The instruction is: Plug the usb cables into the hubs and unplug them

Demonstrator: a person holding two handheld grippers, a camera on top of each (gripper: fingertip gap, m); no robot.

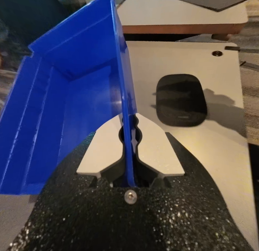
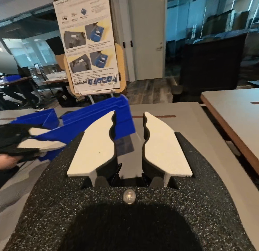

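- Left gripper, centre of the left wrist view: fingers clamped together on the side wall of a blue bin, the wall running deep between them. The bin fills the left half of that frame, tipped, its inside empty as far as can be seen.
- Likely reason for the hold: pinching the wall gives a firm handle for carrying or tipping the bin; probably staging, not plugging.
- Right gripper, centre of the right wrist view: fingers apart, nothing between them, hovering above the grey table. Seemingly kept free for the next grab.
- USB cables and hubs: not seen in either view; their whereabouts cannot be told.
- Only the left view shows a black rounded pad, right of centre, lying flat on the table.
- Only the right view shows a second blue bin at mid-left, an instruction poster on a stand at upper centre, and the left gripper gripping the bin from outside.
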